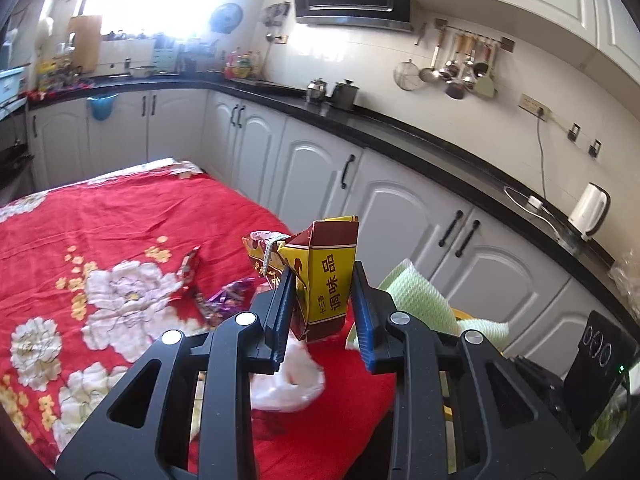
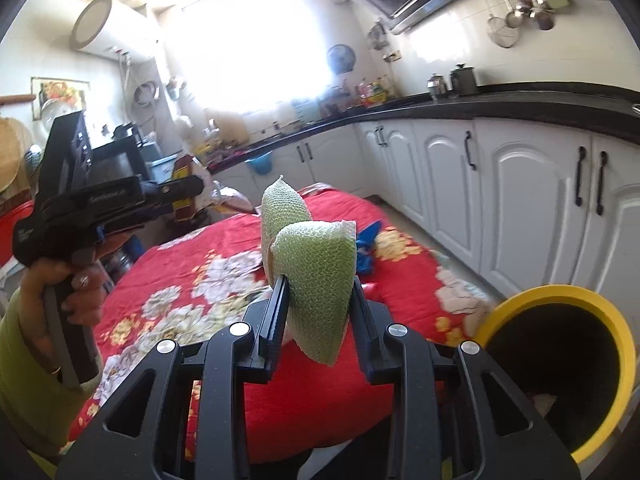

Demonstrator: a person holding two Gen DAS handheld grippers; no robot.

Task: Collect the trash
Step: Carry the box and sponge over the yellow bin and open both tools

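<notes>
Yellow-rimmed bin sat off the red floral cloth. Right gripper pinched a green foam net loosely; it could slip. Left gripper clamped a crumpled seasoning packet, liable to snag.

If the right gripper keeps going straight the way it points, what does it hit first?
Probably the red cloth on the table, short of the cabinets; depth is unclear. The right gripper holds a green wipe.

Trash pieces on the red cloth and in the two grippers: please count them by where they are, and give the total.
Held in grippers: 2, seasoning packet and green foam net
Lying on the red cloth: 4, purple wrapper, red wrapper, white tissue, blue wrapper
Total: 6
</notes>
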